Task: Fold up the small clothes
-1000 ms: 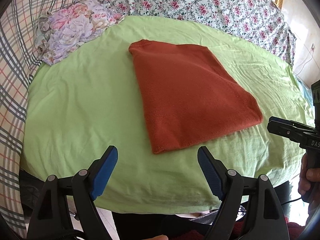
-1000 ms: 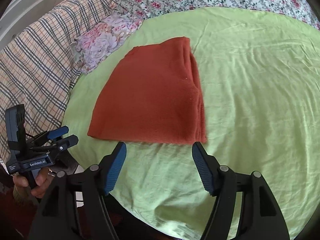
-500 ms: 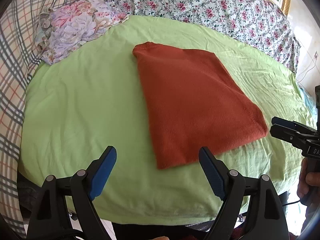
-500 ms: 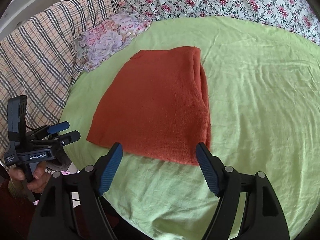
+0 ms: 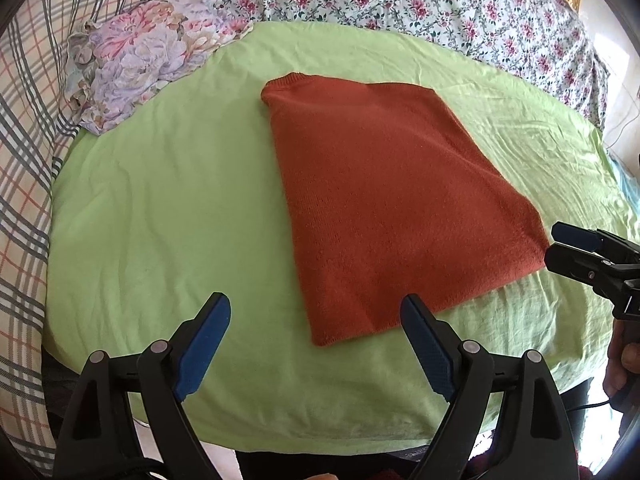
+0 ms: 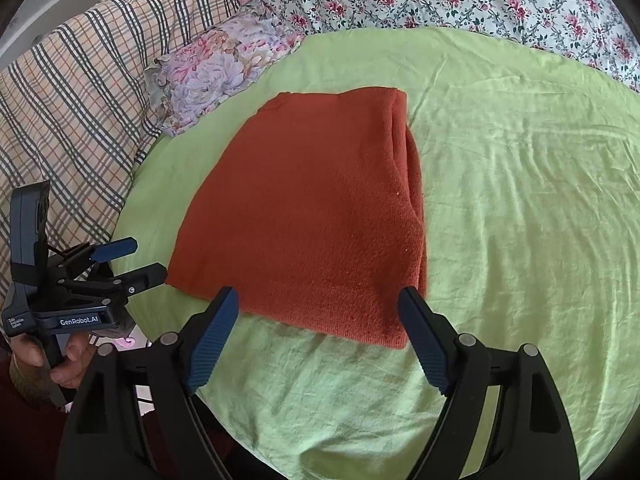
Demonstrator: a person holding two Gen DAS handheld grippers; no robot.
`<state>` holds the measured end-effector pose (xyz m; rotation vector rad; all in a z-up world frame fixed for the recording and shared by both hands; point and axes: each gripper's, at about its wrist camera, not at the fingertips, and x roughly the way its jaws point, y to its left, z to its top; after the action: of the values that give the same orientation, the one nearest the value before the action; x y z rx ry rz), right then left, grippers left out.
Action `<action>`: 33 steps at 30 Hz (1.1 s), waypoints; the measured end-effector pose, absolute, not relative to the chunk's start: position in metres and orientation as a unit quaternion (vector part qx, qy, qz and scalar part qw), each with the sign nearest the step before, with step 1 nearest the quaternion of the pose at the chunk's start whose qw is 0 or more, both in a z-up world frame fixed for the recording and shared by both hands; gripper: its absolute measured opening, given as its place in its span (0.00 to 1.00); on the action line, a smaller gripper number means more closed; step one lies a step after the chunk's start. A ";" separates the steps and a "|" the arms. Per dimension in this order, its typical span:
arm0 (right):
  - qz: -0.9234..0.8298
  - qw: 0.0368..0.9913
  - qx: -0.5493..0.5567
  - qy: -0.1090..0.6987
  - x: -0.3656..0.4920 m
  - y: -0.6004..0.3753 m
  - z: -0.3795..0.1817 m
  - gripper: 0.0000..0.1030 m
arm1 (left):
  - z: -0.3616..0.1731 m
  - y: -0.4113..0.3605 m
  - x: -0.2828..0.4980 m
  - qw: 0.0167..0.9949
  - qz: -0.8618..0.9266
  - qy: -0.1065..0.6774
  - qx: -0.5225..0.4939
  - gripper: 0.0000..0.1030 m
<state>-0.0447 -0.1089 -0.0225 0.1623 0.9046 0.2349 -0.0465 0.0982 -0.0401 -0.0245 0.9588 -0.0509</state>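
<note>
On green sheet (image 5: 160, 208) of bed: folded rust knit sweater (image 5: 384, 200), soft, light, floppy. Left claw (image 5: 316, 344) and right claw (image 6: 316, 336) wide open, empty. Pinch near corners through all layers.

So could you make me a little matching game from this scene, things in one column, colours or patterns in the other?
Things:
1. folded sweater
2. sheet it lies on
3. pillow
4. pads on the left hand-held gripper

Descriptions:
A. blue
B. pale purple and pink floral
C. rust orange
D. light green

Pairs: 1-C, 2-D, 3-B, 4-A
</note>
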 end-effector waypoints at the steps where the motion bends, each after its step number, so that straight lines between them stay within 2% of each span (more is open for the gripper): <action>1: 0.111 0.890 0.078 0.436 -0.044 -0.109 -0.022 0.81 | -0.040 0.098 -0.045 0.887 -0.024 0.461 -0.011 0.85; 11: 0.102 0.891 0.066 0.438 -0.045 -0.111 -0.017 0.84 | -0.039 0.092 -0.036 0.878 0.018 0.477 0.025 0.85; 33: 0.118 0.889 0.051 0.440 -0.050 -0.099 -0.019 0.88 | -0.036 0.092 -0.041 0.886 0.021 0.462 0.026 0.86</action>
<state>-0.0503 -0.0988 -0.0187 0.1055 0.9133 0.2461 -0.0411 0.0919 -0.0357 0.0535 0.9606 0.0438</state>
